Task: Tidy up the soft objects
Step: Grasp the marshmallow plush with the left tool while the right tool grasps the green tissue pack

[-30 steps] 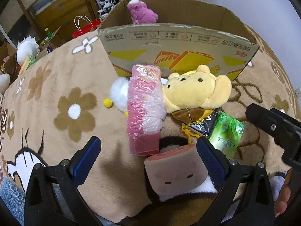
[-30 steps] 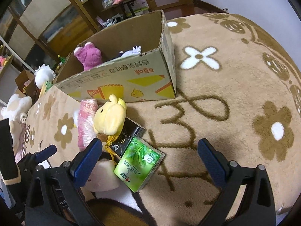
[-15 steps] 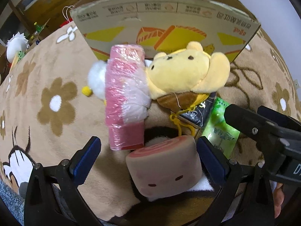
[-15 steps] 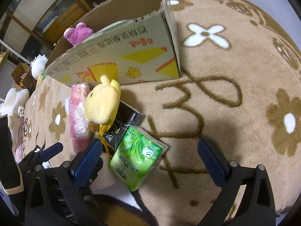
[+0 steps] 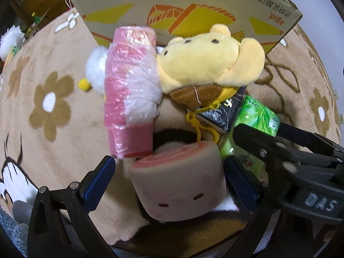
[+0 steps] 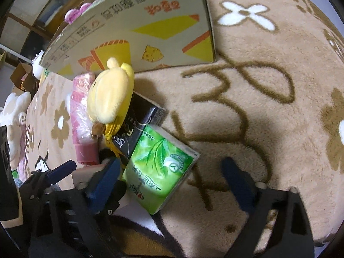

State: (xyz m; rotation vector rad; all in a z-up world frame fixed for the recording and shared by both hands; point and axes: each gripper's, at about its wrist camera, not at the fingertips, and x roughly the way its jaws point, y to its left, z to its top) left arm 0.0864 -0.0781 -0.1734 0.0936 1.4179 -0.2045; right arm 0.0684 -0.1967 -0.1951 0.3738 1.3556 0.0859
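Note:
My left gripper (image 5: 169, 178) is open, its blue pads on either side of a pink roll-cake plush (image 5: 178, 180) lying on the rug. Behind it lie a pink plastic-wrapped roll (image 5: 131, 90), a yellow bear plush (image 5: 206, 60), a black packet (image 5: 221, 114) and a green tissue pack (image 5: 255, 116). My right gripper (image 6: 172, 185) is open around the green tissue pack (image 6: 161, 167); its left finger sits beside the pack. The yellow bear (image 6: 111, 96) and black packet (image 6: 137, 126) lie just beyond. The cardboard box (image 6: 133, 25) stands behind them.
A beige flower-pattern rug (image 6: 268, 86) covers the surface. A white fluffy toy (image 5: 96, 68) lies left of the pink roll. A purple plush (image 6: 75, 15) sits in the box. White plush toys (image 6: 15, 107) lie at the far left. The right gripper's arm (image 5: 290, 157) crosses the left view.
Both grippers have moved forward and down. The roll-cake plush now sits between the left pads, and the green tissue pack between the right fingers. Both stay open.

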